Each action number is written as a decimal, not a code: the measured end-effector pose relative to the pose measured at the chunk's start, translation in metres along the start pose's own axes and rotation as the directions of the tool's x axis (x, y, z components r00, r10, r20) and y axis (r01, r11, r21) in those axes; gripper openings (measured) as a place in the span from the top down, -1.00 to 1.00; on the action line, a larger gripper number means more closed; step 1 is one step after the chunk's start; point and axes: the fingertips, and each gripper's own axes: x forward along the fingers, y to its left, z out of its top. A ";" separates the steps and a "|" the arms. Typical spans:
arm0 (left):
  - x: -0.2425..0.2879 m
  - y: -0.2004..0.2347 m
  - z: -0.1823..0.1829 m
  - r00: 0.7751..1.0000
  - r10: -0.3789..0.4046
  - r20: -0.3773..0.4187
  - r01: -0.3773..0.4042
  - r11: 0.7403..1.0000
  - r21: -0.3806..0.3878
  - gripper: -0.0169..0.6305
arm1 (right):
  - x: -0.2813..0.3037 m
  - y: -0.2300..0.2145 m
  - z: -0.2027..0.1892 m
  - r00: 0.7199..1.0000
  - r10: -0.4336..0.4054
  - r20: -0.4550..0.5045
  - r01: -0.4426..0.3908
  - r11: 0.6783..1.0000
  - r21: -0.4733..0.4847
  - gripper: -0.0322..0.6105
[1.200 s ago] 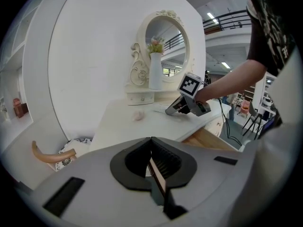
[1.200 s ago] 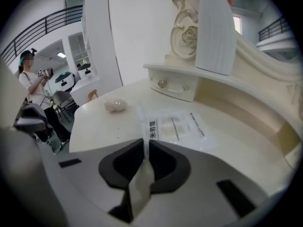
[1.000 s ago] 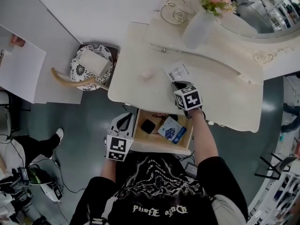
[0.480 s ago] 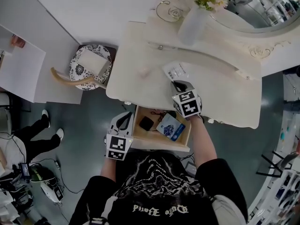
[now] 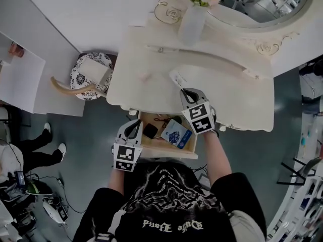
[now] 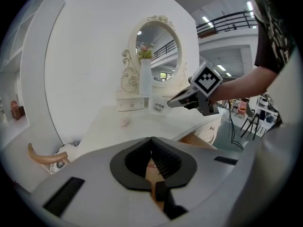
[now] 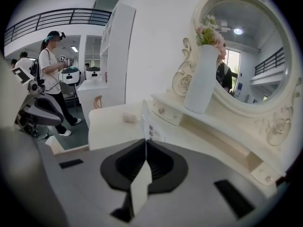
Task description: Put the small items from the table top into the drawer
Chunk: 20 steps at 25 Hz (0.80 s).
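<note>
Packet, thin and clear with a printed label, is pinched edge-on in my right gripper. The jaws are clamped on its lower edge, and it stands upright above the pale table. It is over the table's middle, short of the open drawer.

My left gripper hangs just beside the drawer's left edge, jaws together on nothing.

In the drawer lie a black item and a blue packet. A small pinkish item sits on the table top, left of the held packet. Behind it, near the mirror, stands a white vase.
</note>
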 end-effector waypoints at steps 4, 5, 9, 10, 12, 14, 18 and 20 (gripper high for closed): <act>-0.001 -0.009 0.004 1.000 0.011 0.017 -0.011 1.000 -0.022 0.90 | -0.021 -0.001 0.003 0.999 -0.015 0.029 0.017 0.998 -0.065 0.86; -0.002 -0.011 0.005 1.000 0.015 0.019 -0.014 1.000 -0.027 0.90 | -0.027 0.000 0.004 0.999 -0.018 0.034 0.021 0.996 -0.088 0.86; -0.005 -0.020 0.006 0.999 0.036 0.025 -0.036 0.999 -0.033 0.90 | -0.048 0.005 0.009 0.998 -0.018 0.066 0.027 0.992 -0.125 0.86; -0.006 -0.022 0.006 0.999 0.044 0.028 -0.043 0.998 -0.035 0.90 | -0.053 0.006 0.009 0.997 -0.018 0.075 0.027 0.992 -0.127 0.86; -0.007 -0.027 0.007 0.998 0.056 0.033 -0.054 0.998 -0.040 0.90 | -0.063 0.008 0.010 0.996 -0.019 0.085 0.031 0.989 -0.145 0.86; -0.009 -0.032 0.007 0.997 0.065 0.037 -0.063 0.997 -0.047 0.90 | -0.073 0.012 0.008 0.996 -0.014 0.090 0.029 0.986 -0.165 0.86; -0.014 -0.041 0.008 0.995 0.084 0.047 -0.081 0.995 -0.061 0.90 | -0.087 0.019 0.003 0.995 0.005 0.099 0.014 0.983 -0.186 0.86; -0.016 -0.045 0.006 0.995 0.092 0.049 -0.089 0.994 -0.067 0.90 | -0.093 0.021 0.000 0.994 0.013 0.104 0.007 0.981 -0.192 0.86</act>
